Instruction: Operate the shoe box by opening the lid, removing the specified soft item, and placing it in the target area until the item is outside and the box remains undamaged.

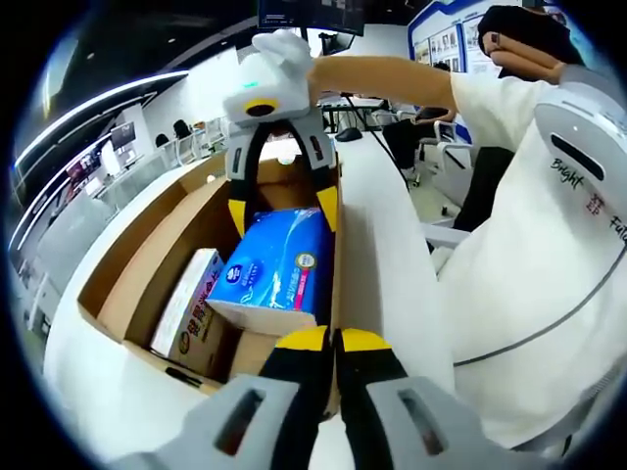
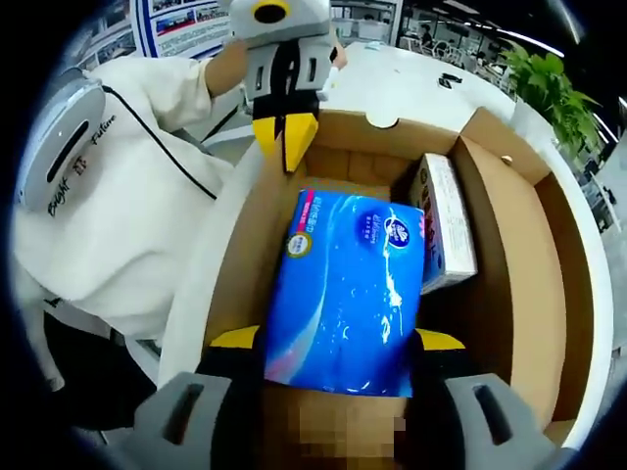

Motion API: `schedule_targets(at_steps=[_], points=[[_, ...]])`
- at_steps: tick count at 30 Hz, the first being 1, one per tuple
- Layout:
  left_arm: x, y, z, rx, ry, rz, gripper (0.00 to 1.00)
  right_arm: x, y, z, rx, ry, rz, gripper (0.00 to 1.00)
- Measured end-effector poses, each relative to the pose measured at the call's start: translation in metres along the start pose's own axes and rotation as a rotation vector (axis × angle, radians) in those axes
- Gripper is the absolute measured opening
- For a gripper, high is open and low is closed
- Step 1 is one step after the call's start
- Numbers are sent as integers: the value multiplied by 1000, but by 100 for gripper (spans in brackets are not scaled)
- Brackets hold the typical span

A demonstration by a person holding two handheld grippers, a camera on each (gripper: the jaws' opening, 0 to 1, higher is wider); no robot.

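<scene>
One open cardboard box [image 1: 147, 264] sits on a white table [image 1: 392, 255], its flaps folded outward, and it holds two things. In the left gripper view, going left to right, a white carton with red print [image 1: 191, 313] stands on edge against the box's inner floor toward the near left corner. Just beside it, touching, is one blue soft tissue pack [image 1: 274, 269], tilted up and lying along the box's right wall.

The right gripper [image 1: 284, 201] reaches in from the far end of the box, its two yellow-tipped jaws spread wide on either side of the pack's far end. In the right gripper view those jaws straddle the pack; whether they press it I cannot tell.

The left gripper [image 1: 335, 340] hovers at the near edge of the box, its jaws drawn nearly together and holding nothing.

A person in a white shirt [image 1: 529, 245] stands at the table's right edge.
</scene>
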State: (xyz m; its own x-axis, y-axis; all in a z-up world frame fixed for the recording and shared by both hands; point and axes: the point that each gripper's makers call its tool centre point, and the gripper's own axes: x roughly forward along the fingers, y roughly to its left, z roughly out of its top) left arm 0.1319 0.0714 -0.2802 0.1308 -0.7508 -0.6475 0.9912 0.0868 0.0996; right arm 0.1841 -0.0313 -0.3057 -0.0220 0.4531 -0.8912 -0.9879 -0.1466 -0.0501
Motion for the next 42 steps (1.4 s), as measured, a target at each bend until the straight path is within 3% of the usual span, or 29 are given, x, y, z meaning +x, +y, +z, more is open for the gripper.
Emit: schedule_targets(at_steps=[13,33,42], points=[[0,0,0,1,-4,1,2,-5,1,-11,-1,25,-4,61],[0,-1,-1,-5,0,-3,2,-20,2,-42,-1,121,-12,61],[-1,-1,-1,-4,-1,-4,2,-22,2,-47,-8,148,-10,61]])
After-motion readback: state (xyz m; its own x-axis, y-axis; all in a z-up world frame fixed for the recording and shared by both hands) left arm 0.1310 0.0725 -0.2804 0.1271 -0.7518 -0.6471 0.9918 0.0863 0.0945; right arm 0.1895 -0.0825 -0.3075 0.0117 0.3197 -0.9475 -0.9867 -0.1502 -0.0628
